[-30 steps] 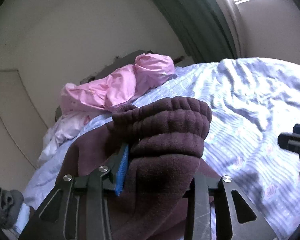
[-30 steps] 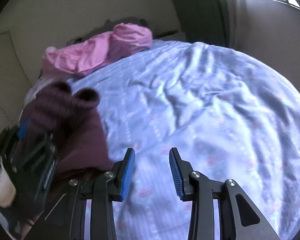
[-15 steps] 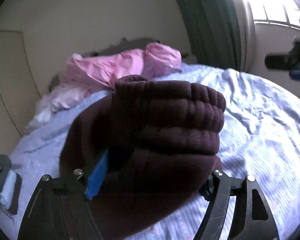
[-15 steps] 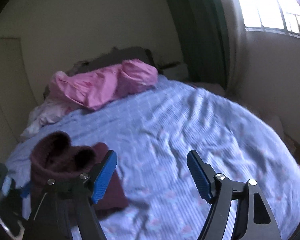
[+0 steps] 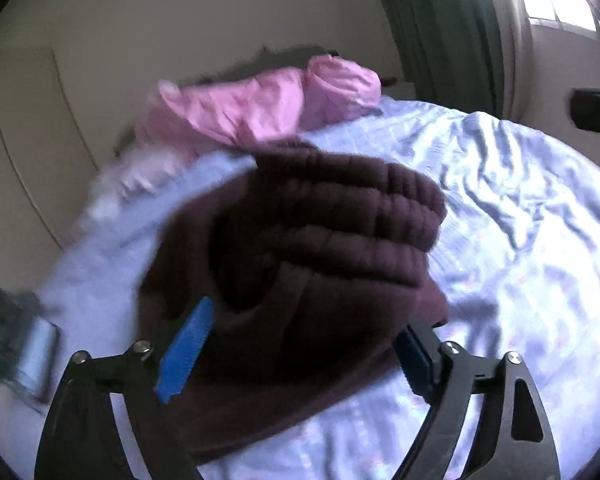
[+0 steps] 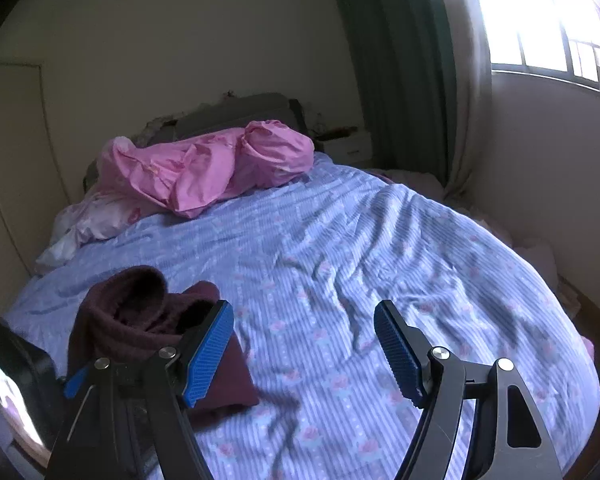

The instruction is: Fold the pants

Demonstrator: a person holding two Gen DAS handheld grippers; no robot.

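Note:
The dark maroon fleece pants (image 5: 320, 272) lie bunched and folded on the blue striped bedspread (image 5: 520, 240). In the left wrist view they fill the space between the blue pads of my left gripper (image 5: 296, 344), whose jaws stand wide apart around the cloth. In the right wrist view the pants (image 6: 140, 320) sit at the lower left on the bedspread (image 6: 340, 260). My right gripper (image 6: 304, 344) is open and empty above the bed, to the right of the pants.
A crumpled pink quilt (image 6: 208, 168) and a pale pillow (image 6: 96, 220) lie at the head of the bed. A green curtain (image 6: 400, 60) and a bright window (image 6: 540, 20) stand at the far right. A wall runs along the bed's left side.
My left gripper has opened from its grip on the pants, which now rest on the bed. My right gripper has opened wider and lifted away from the bedspread.

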